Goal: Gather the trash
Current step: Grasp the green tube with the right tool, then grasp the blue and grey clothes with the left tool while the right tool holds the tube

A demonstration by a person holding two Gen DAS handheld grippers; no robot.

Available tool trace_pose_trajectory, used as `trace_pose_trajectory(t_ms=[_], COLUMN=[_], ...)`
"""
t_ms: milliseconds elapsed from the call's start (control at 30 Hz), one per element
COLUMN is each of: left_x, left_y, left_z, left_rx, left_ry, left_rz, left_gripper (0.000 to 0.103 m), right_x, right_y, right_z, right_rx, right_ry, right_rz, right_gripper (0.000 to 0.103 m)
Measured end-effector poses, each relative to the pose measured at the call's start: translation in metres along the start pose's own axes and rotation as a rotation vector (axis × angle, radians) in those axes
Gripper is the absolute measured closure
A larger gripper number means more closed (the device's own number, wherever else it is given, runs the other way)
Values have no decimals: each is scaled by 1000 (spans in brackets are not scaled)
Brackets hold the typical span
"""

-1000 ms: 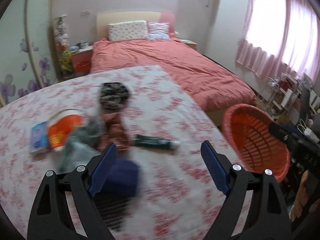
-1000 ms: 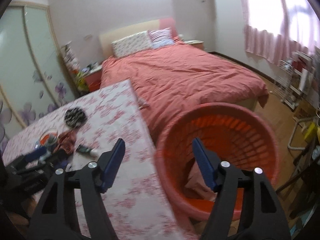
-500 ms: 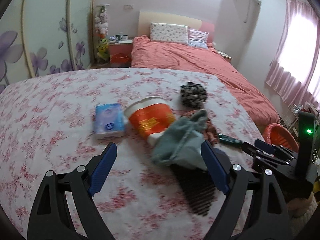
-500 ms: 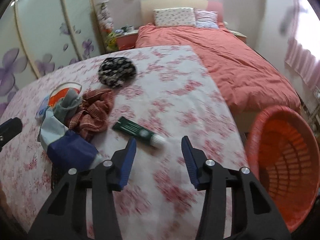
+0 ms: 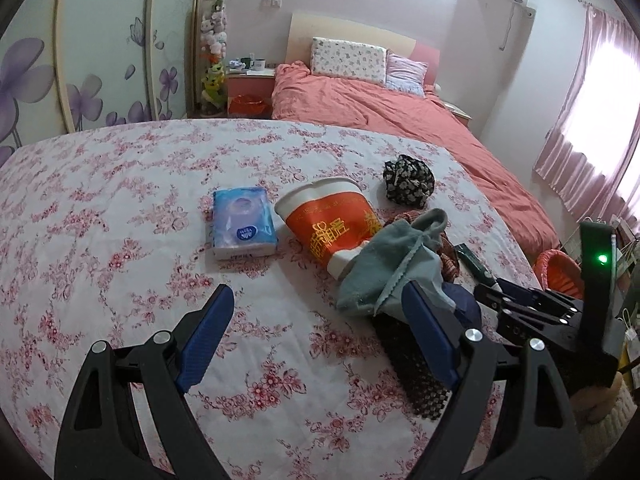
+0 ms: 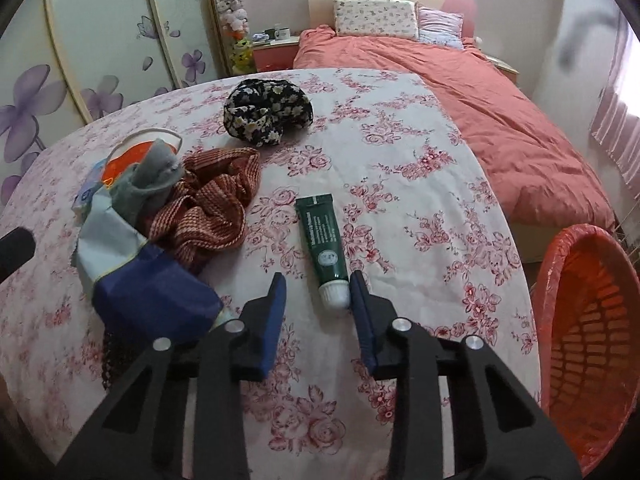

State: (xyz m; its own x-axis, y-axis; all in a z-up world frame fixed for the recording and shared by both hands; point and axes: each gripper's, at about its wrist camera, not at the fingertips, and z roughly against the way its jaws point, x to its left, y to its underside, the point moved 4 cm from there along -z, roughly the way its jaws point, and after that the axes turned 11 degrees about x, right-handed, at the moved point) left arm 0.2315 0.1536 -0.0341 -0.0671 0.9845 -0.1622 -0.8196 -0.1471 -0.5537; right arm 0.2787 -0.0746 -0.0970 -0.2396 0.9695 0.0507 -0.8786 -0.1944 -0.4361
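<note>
Jaws of the right gripper [image 6: 318,294] had just been closing and stood narrowed but still apart, with the white cap of the dark green plastic tube [image 6: 322,240] lying between their tips; the right-hand pad seemed just at the cap, the left-hand one clear of it, so no clamping was yet seen. A second before, the same jaws had been wider and held over the orange plastic mesh basket [image 6: 584,336], which now stood off the right edge of the worktop [image 6: 420,208], a flower-printed cloth covering it. The tube lay near that right edge, cap toward the near edge. It was judged that the tube had been chosen as the piece of trash to be lifted next, with the basket close by for the drop.

The left gripper [image 5: 316,318] was held with its jaws wide apart and nothing between the pads, above bare cloth toward the near edge. Its view had been swung from the basket side across to the pile: a blue tissue pack [image 5: 243,222], an orange and white paper cup [image 5: 334,222] on its side, and a grey-green drawstring cloth pouch [image 5: 394,268] touching the cup. A black floral fabric bundle [image 5: 408,180] lay farther back. The cup was judged a likely later target.
</note>
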Motion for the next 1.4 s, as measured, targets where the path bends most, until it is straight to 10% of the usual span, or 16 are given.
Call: trace_pose_trajectory(t_ms=[600,900,1200,1400], left_x=[-61,-97,-57,-47], left_y=[24,22,16,9], left_z=[-13,-31,-24,-13], left_rx=[77,66,53,48], left_ry=[82,-46,-126,-19], left_rz=[-38,-30,-2,45], left_gripper=[18,23,29,29], right_x=[-19,-45,-58,-54], right_y=[23,49,57,59], right_z=[27,42,53,52], right_rx=[-51,-66,-89,-89], right_ry=[27,48,23,6], right_rz=[-64,-98,-137,-135], right_gripper=[85,85,85,85])
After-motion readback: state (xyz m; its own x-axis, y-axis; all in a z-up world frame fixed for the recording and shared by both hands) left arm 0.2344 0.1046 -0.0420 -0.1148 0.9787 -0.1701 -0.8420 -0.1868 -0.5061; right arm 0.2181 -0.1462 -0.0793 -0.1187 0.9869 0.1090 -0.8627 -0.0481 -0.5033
